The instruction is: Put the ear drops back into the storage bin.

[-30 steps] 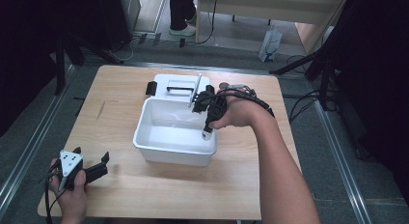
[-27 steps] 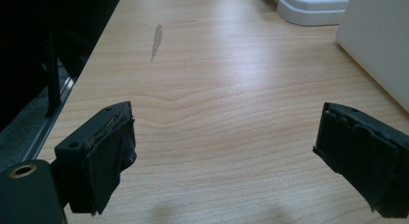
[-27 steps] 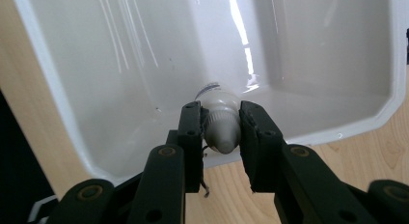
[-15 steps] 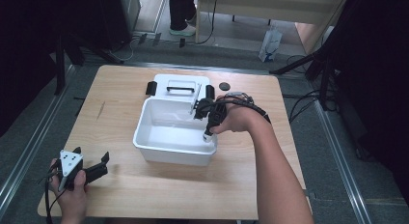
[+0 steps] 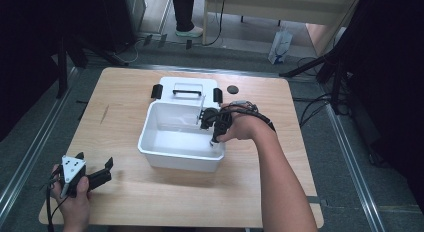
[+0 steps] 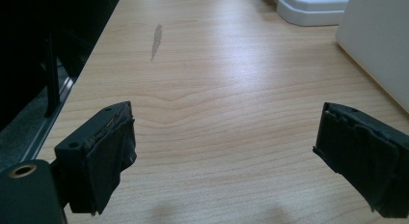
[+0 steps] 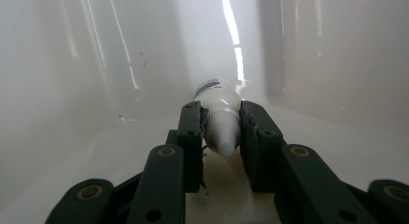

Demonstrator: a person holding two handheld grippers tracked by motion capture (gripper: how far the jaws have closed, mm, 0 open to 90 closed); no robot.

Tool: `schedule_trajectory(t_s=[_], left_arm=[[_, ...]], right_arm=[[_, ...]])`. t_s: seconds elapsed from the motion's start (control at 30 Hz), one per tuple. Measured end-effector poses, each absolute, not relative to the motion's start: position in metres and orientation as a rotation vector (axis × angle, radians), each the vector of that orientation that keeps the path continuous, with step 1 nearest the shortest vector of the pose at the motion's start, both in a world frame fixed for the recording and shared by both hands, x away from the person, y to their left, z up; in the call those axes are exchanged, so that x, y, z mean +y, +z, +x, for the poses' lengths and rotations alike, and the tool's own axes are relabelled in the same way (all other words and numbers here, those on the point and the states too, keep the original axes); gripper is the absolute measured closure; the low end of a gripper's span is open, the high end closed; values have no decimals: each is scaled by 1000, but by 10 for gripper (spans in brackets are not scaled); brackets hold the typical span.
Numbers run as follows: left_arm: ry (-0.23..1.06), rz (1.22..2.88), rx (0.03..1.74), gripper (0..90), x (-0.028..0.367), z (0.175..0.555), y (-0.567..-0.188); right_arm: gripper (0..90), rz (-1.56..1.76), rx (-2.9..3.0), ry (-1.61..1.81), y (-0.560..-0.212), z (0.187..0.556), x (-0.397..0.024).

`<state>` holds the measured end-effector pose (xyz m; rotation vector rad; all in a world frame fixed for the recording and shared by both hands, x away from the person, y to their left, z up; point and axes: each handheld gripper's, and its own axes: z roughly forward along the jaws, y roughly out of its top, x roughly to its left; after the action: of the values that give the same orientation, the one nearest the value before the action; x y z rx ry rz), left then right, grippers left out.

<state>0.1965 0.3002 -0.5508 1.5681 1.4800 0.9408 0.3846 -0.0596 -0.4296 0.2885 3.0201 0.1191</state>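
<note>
Table: a light wooden table (image 5: pixel 150 202) carries everything; you stand at its near edge.
Tub: a white rectangular plastic tub (image 5: pixel 170 159) sits near the middle of the table, open at the top.
Lid: a white plastic lid with a black handle and black side clips (image 5: pixel 186 87) lies flat on the table, touching the tub's far wall.
Disc: a small dark round disc (image 5: pixel 232 89) lies on the table towards the far right corner, apart from the lid.
Right gripper: your right gripper (image 5: pixel 214 137) reaches down inside the tub, close to its right wall and near right corner.
Right grip: in the right gripper view the two black jaws are clamped on a small white plastic bottle with a tapered cap (image 7: pixel 221 119), one pad pressed on each side of its neck.
Bottle: it lies lengthwise between the jaws, cap pointing back at the camera, body pointing towards the tub's white inner wall (image 7: pixel 120 50); whether it touches the tub floor cannot be told.
Left gripper: your left gripper (image 5: pixel 107 168) rests low near the table's near left corner, well apart from the tub.
Left grip: in the left gripper view its jaws stand wide apart with bare wood between them, grasping nothing.
Mark: a thin grey streak (image 6: pixel 156 39) shows on the wood near the left edge.
</note>
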Motion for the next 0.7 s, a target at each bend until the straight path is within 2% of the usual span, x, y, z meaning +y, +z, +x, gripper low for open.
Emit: schedule_trajectory(t_s=[0.7], left_arm=[[945, 1571, 1476, 76, 300, 196, -551]], right_arm=[[717, 274, 3015, 52, -440, 388, -53]])
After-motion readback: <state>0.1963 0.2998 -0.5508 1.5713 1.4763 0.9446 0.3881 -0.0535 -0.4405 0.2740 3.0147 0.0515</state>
